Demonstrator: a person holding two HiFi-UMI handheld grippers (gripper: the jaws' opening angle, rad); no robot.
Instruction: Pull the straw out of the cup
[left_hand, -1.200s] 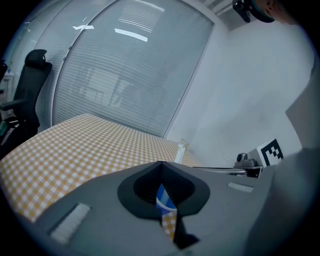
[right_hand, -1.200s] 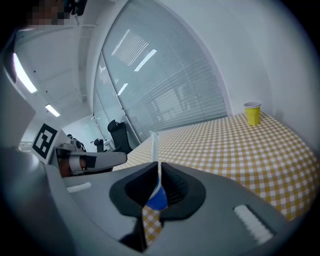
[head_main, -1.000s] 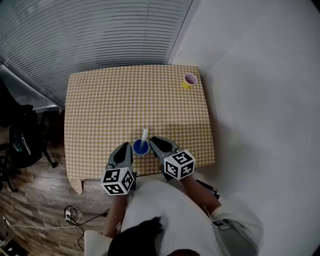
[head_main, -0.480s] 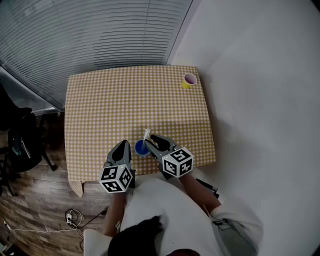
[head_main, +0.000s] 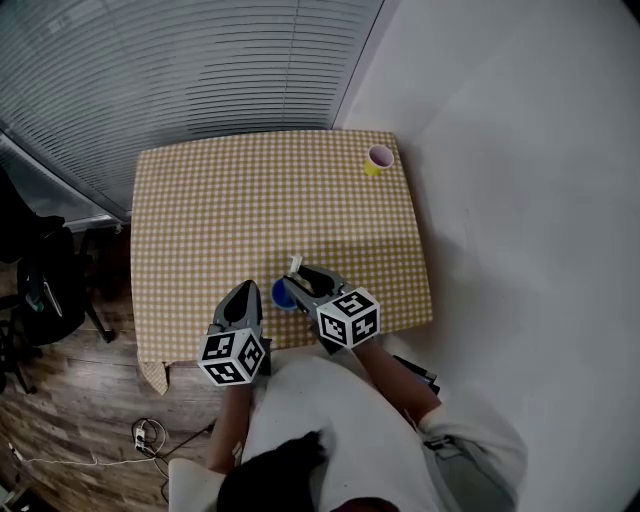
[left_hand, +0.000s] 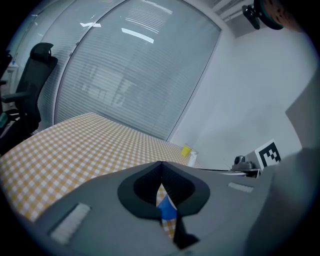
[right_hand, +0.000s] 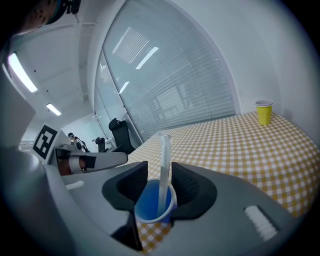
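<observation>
Indoors, a checked table (head_main: 250, 200) by blinds (head_main: 200, 60) bears a blue cup (head_main: 282, 295).

Blue cup (head_main: 282, 296) with straw (head_main: 293, 265) between left gripper (head_main: 245, 293) and right gripper (head_main: 301, 282) on checkered table (head_main: 250, 200).

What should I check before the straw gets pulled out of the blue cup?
1. Straw in the cup: ok. The white straw stands in the blue cup.
2. Straw between the jaws: ok. It stands inside the right gripper.
3. Jaws pressing on the straw: not ok. They have just been opening and stand apart on either side of it.
4. Cup held steady: not ok. The left gripper has its jaws shut, beside the cup and not around it.
5. Other things out of the way: ok. The yellow cup sits at the far corner.
6. Drink inside: cannot tell.
</observation>
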